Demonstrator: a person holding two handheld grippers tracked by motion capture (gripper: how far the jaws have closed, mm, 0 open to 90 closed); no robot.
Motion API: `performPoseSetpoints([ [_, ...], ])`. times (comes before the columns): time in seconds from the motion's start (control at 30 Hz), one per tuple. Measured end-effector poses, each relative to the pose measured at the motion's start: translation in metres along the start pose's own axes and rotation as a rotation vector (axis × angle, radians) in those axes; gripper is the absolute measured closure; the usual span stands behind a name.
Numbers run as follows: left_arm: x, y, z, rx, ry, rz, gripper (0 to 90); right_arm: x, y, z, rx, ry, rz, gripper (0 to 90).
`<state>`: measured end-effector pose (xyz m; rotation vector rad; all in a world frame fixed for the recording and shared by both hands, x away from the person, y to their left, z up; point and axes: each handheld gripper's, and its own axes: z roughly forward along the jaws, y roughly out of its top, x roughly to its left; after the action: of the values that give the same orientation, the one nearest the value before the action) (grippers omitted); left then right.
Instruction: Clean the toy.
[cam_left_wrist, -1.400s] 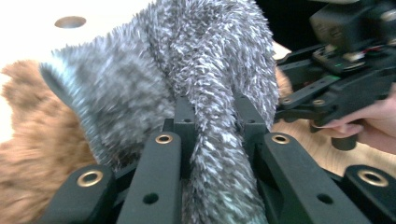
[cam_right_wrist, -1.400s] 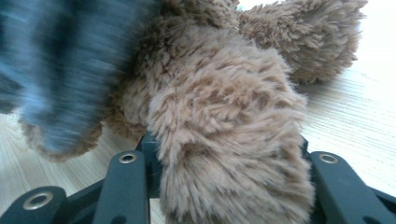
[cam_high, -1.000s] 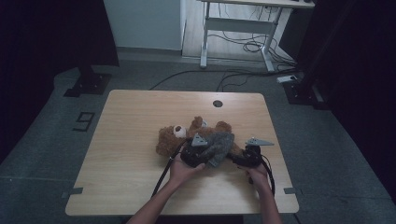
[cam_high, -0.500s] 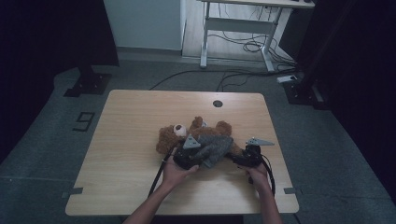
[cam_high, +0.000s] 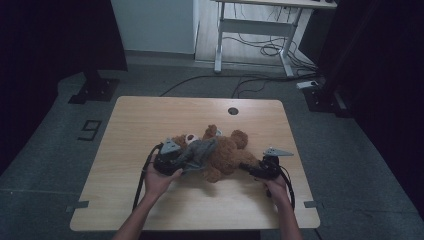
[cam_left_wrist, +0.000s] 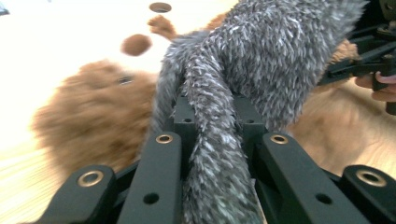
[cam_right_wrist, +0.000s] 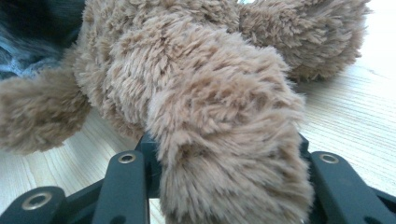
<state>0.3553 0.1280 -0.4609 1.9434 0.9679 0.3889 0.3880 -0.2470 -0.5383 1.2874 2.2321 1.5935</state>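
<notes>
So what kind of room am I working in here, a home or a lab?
Most likely a lab or recording studio, not a home: the light wooden table stands alone on grey carpeted floor, dark curtains hang at both sides, and loose black cables trail under a white metal-framed desk behind.

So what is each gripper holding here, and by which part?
Left gripper: grey fuzzy cloth, by a bunched end. Right gripper: brown teddy bear, by a limb.
</notes>
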Motion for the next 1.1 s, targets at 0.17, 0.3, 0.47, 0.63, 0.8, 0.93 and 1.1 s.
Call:
performPoseSetpoints([
  [0.17, 0.027, -0.009, -0.022, -0.033, 0.057, -0.062, 75.7, 0.0, 0.0, 0.0, 0.0, 0.0, 0.002, 51.9],
  [0.3, 0.045, -0.022, -0.024, -0.016, 0.095, -0.103, 75.8, 0.0, 0.0, 0.0, 0.001, 0.0, 0.003, 51.8],
  [0.47, 0.062, -0.041, -0.016, 0.028, 0.13, -0.151, 76.0, 0.0, -0.001, 0.001, -0.001, 0.001, 0.005, 51.8],
  [0.63, 0.078, -0.067, -0.002, 0.108, 0.143, -0.191, 76.2, 0.0, -0.001, 0.002, 0.002, 0.001, 0.006, 51.8],
  [0.8, 0.082, -0.068, -0.005, 0.109, 0.135, -0.193, 76.1, -0.001, -0.002, 0.002, 0.0, 0.001, 0.009, 51.8],
  [0.93, 0.081, -0.038, -0.028, 0.038, 0.148, -0.158, 76.1, -0.002, -0.001, 0.001, 0.003, -0.004, 0.014, 51.7],
  [1.1, 0.06, 0.011, -0.032, -0.006, 0.141, -0.047, 76.0, -0.003, -0.003, 0.002, -0.006, -0.003, 0.022, 51.7],
])
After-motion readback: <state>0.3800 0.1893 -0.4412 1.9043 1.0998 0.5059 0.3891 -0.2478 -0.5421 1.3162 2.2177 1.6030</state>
